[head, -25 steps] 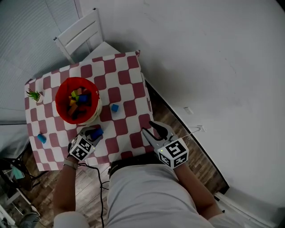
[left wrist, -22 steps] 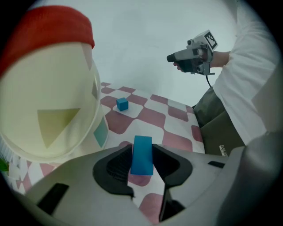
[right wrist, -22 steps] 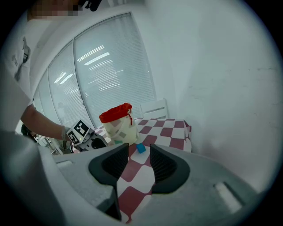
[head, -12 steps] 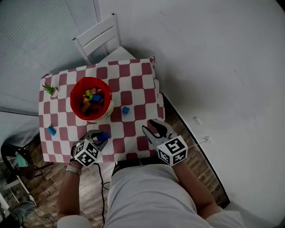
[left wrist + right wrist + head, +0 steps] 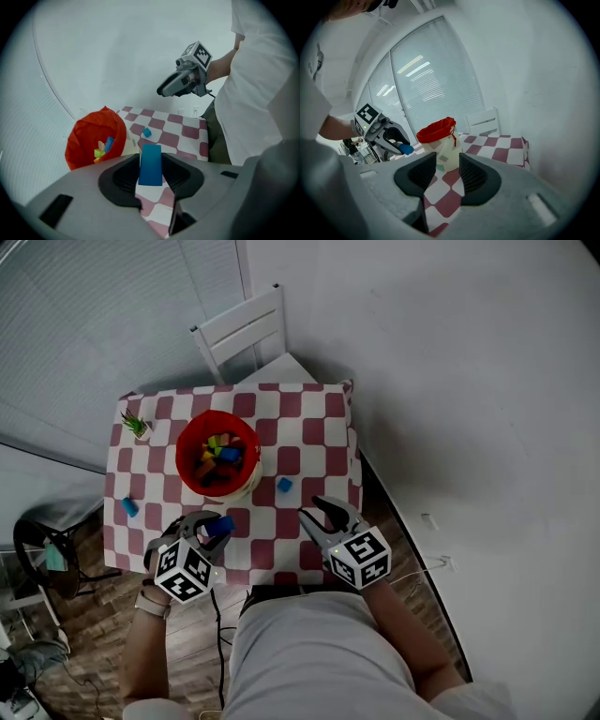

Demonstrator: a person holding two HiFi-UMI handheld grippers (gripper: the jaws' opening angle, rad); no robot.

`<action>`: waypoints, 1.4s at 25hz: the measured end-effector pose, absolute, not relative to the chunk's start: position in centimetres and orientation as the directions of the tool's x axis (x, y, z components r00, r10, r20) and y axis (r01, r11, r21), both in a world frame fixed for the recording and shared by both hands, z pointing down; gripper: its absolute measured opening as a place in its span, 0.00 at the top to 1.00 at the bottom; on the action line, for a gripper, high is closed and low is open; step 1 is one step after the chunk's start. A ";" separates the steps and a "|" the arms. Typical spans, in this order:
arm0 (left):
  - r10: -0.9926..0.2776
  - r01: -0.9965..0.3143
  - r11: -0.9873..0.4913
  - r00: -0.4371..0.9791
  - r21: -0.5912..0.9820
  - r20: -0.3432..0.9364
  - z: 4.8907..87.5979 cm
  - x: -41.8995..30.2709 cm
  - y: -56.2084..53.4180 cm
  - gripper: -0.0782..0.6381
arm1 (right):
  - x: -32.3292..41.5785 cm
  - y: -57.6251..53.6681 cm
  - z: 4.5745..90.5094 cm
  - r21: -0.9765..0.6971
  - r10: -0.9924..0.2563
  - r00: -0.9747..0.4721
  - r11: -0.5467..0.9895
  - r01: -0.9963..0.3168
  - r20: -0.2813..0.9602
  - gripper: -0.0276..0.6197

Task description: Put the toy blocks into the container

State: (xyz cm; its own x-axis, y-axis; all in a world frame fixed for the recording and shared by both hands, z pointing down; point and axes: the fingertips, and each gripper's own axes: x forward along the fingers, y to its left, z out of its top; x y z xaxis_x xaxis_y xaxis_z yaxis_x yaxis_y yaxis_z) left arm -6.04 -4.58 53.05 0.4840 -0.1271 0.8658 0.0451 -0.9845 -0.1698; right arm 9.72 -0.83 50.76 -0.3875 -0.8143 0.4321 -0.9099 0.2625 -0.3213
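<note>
Left gripper view shows the left gripper [image 5: 208,526] clenched on a glossy blue rectangular toy block [image 5: 150,166] above the near edge of the red-and-white checked table [image 5: 319,427]. Pinched on its thin faces, it may pivot and fall short. The right gripper [image 5: 316,510] hangs released and empty. Farther in, left of centre, the red-lined white fabric container [image 5: 187,442] has a floppy rim that could deflect it.

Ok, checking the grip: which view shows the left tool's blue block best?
The left gripper view: the blue block sits large and centred, pinched between the left tool's jaws. The head view shows only a small blue bit at the tool's tip; the right gripper view, a distant blue spot.
</note>
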 end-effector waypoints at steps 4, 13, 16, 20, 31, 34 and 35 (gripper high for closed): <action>-0.196 0.021 -0.972 0.482 -0.236 0.854 50.6 -5.8 -5.9 0.70 | 9.3 -1.8 50.4 -0.324 -0.803 -0.422 0.301 -0.897 0.421 0.72; -0.276 -0.004 -0.950 0.483 -0.313 0.831 47.9 -4.8 -9.6 0.70 | 9.2 -3.4 49.6 -0.321 -0.789 -0.465 0.354 -0.878 0.401 0.72; -0.304 -0.006 -0.939 0.478 -0.343 0.824 47.6 -4.3 -11.1 0.70 | 9.6 -3.7 49.6 -0.319 -0.792 -0.461 0.351 -0.880 0.401 0.72; -0.325 0.005 -0.929 0.471 -0.371 0.820 47.9 -3.5 -13.0 0.70 | 10.3 -3.9 49.7 -0.315 -0.797 -0.447 0.337 -0.887 0.406 0.72; -0.301 0.083 -0.926 0.427 -0.368 0.853 51.0 -1.8 -15.6 0.70 | 13.1 -3.0 50.5 -0.311 -0.826 -0.369 0.249 -0.917 0.427 0.72; -0.298 0.097 -0.925 0.415 -0.368 0.859 51.8 -1.5 -16.3 0.70 | 13.8 -2.7 50.6 -0.313 -0.833 -0.347 0.223 -0.923 0.430 0.72; -0.299 0.102 -0.924 0.412 -0.369 0.861 52.0 -1.5 -16.5 0.70 | 14.1 -2.6 50.7 -0.313 -0.836 -0.340 0.215 -0.925 0.431 0.72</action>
